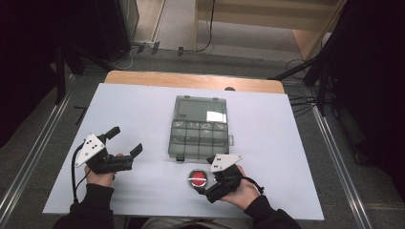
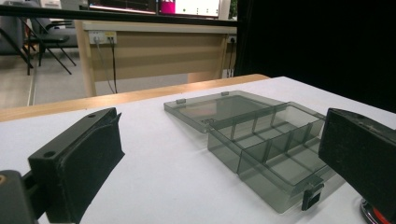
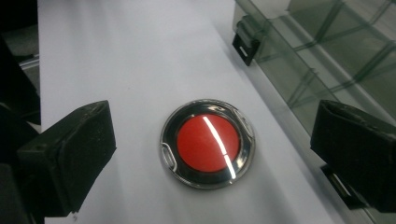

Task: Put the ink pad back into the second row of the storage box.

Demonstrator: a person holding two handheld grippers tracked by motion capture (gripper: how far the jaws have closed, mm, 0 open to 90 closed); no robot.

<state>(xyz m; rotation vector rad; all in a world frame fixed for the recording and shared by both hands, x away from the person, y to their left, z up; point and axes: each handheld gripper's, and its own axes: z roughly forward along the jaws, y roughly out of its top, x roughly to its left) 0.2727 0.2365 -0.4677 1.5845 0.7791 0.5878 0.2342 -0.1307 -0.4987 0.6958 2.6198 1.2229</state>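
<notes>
Smoke-grey clear plastic compartment box (image 1: 198, 129) lay open mid-table, cells apparently empty; your right tool (image 3: 212, 140), wide open, straddled the round red chrome-rimmed button (image 3: 208, 143), your left tool (image 1: 125, 141) gaped empty.

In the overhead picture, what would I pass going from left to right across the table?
Left gripper, held in the person's left hand → red round button → right gripper, held in the right hand.
</notes>
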